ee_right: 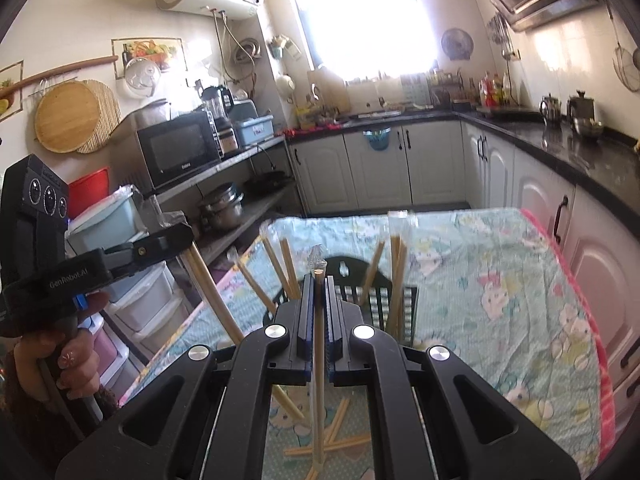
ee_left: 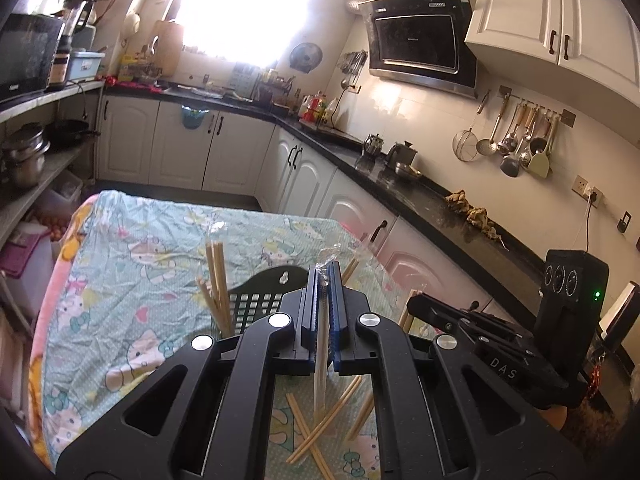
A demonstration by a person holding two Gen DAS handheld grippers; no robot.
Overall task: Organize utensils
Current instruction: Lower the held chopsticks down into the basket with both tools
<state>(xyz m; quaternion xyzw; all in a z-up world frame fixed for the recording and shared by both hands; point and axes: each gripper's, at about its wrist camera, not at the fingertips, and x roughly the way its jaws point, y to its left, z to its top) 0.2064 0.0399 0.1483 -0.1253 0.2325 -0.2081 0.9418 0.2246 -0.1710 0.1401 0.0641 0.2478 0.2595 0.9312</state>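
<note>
My left gripper [ee_left: 325, 276] is shut on a chopstick in a clear plastic sleeve [ee_left: 320, 376] that hangs down between the blue pads. My right gripper [ee_right: 319, 282] is shut on another sleeved wooden chopstick [ee_right: 319, 340], held upright. Both are above the table. Behind both grippers stands a black perforated utensil holder [ee_left: 256, 300] [ee_right: 348, 276] with several chopsticks [ee_left: 218, 280] [ee_right: 398, 272] leaning in it. Loose chopsticks [ee_left: 316, 436] [ee_right: 332, 440] lie crossed on the cloth below. The left gripper [ee_right: 176, 236] shows at the left of the right wrist view, held by a person's hand [ee_right: 68, 360].
The table carries a pale green cartoon-print cloth [ee_left: 132, 264] [ee_right: 500, 280]. A dark kitchen counter [ee_left: 420, 196] with white cabinets runs along the right. Shelves with pots and a microwave [ee_right: 180, 152] stand to the left. Plastic drawers [ee_right: 148, 300] sit beside the table.
</note>
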